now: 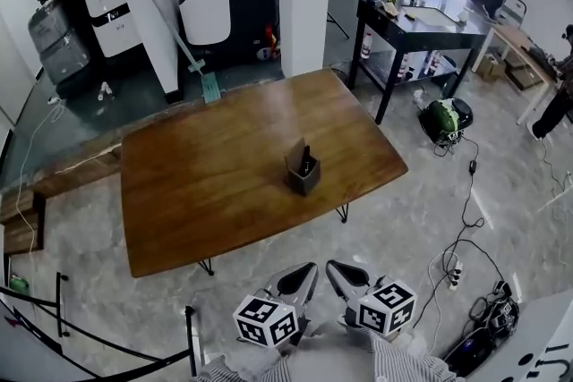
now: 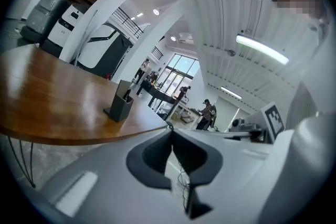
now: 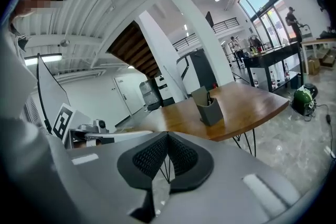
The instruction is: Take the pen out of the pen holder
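The left gripper (image 1: 309, 269) and the right gripper (image 1: 333, 267) are both pressed together and empty, well apart from the pen holder (image 1: 303, 174), which stands on the surface (image 1: 206, 183) with the pen (image 1: 305, 163) inside.

Head view steeply down from high — both gripper views low, short of the table (image 1: 206, 192), pen holder (image 1: 303, 173) shared

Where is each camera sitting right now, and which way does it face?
Head view: on the person's head, looking steeply down at the table and pen holder; left claw, right claw and sleeves show at the bottom.
Left gripper view: on the left claw, looking along its shut, empty jaws toward the pen holder; the person's torso fills the right.
Right gripper view: on the right claw, shut and empty, facing the pen holder; torso at left.
Shared: all three see the pen holder.
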`<state>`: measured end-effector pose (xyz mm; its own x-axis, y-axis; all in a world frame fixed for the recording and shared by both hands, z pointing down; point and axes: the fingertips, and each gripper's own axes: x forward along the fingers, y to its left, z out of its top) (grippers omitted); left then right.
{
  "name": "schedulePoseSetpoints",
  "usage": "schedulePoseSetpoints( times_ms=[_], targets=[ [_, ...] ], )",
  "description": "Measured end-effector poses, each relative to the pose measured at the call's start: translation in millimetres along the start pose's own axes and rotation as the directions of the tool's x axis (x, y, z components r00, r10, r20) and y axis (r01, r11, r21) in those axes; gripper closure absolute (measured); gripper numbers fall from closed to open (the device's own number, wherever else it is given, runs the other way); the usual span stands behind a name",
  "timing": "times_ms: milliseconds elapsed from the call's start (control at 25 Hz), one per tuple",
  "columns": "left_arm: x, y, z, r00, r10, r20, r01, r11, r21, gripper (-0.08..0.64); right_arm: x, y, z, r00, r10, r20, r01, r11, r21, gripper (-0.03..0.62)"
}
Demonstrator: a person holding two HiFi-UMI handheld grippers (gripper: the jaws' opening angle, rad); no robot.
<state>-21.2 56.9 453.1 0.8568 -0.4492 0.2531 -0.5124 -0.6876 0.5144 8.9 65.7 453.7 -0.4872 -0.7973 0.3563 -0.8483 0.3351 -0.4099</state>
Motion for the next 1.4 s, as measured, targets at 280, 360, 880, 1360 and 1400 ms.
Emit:
schedulePoseSetpoints(
  times_ms=[280, 360, 880, 1360, 1400],
  targets=[
    [21.7, 33.7, 15.1, 1.0, 0.003, -0.026, -0.004, 0.998, -0.059, 0.552, 28.2, -23.1, 16.6, 1.0, -0.024, -0.014, 0.024, 1.0, 0.02, 0.592],
    [26.5, 40.0, 20.4, 1.0, 0.01, -0.027, -0.011, 0.999, -0.045, 0.552, 35.0, -28.7, 19.0, 1.0, -0.023, -0.016, 0.024, 0.999, 0.031, 0.592],
    [82.4, 81.3, 57.1, 0.997, 0.063, -0.035, -0.064, 0.997, -0.039, 0.552, 93.3, -79.5, 64.5, 0.998, 0.04, -0.051, -0.038, 0.999, 0.036, 0.592],
    [131.6, 117.4, 89.5, 0.992, 0.125, 0.013, -0.124, 0.989, -0.085, 0.552, 133.2, -107.9, 104.2, 0.977, 0.207, -0.045, -0.207, 0.978, 0.014, 0.592],
    [134.4, 118.9, 89.9, 0.991, 0.132, 0.015, -0.13, 0.988, -0.086, 0.552, 135.5, -110.9, 106.0, 0.976, 0.213, -0.046, -0.212, 0.977, 0.013, 0.592]
  ],
)
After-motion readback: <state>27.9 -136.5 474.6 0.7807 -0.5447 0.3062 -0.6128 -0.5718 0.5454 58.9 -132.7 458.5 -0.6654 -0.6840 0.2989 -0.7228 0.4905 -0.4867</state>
